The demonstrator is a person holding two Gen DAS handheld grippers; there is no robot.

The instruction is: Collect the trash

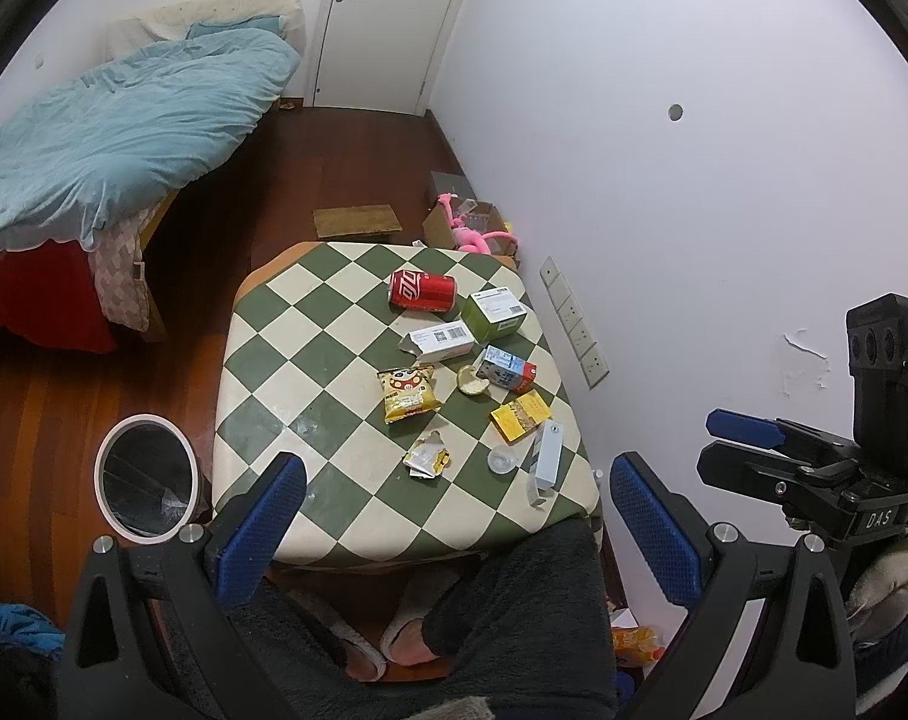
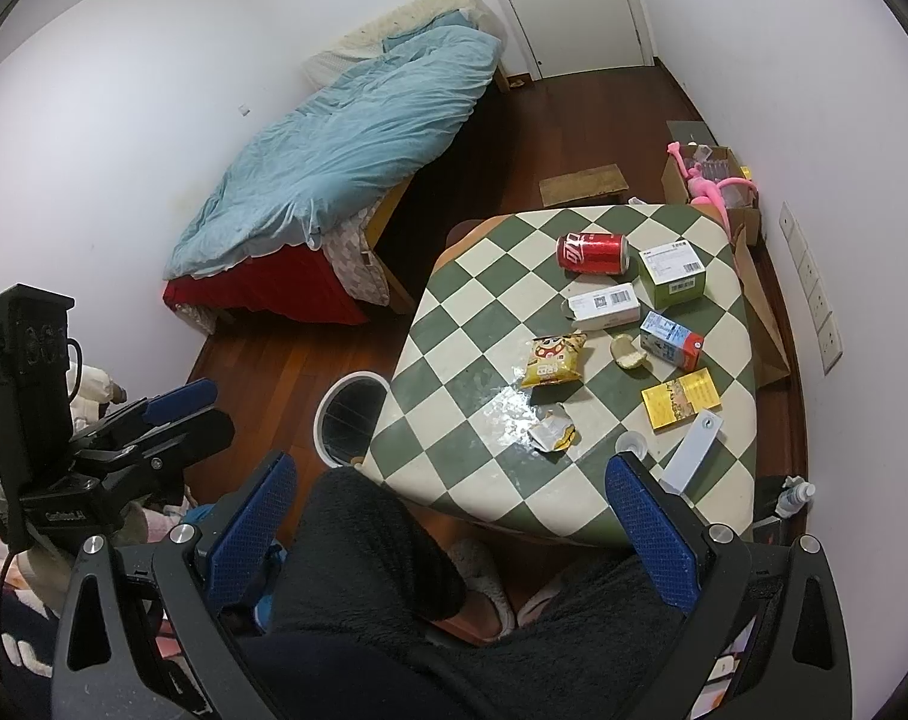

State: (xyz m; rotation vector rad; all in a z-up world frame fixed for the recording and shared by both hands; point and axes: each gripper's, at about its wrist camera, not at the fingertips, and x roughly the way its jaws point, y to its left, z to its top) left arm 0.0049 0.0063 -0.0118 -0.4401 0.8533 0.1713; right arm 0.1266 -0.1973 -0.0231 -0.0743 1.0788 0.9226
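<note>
Trash lies on a green-and-cream checkered table (image 1: 286,360) (image 2: 454,324): a red cola can (image 1: 422,290) (image 2: 593,252), a green box (image 1: 493,314) (image 2: 673,273), a white box (image 1: 441,343) (image 2: 604,303), a milk carton (image 1: 505,368) (image 2: 671,341), a yellow snack bag (image 1: 407,393) (image 2: 553,360), a yellow packet (image 1: 521,415) (image 2: 682,399), a crumpled wrapper (image 1: 427,456) (image 2: 553,429) and a pale blue box (image 1: 547,459) (image 2: 694,450). A white-rimmed bin (image 1: 145,477) (image 2: 349,414) stands left of the table. My left gripper (image 1: 454,525) and right gripper (image 2: 448,531) are open, empty, held above the near edge.
A bed with a blue quilt (image 1: 118,138) (image 2: 346,144) is at the left. A cardboard box with a pink toy (image 1: 475,228) (image 2: 715,180) sits by the wall behind the table. The person's legs and slippers (image 1: 394,636) are under the table. Wall sockets (image 1: 574,321) line the right wall.
</note>
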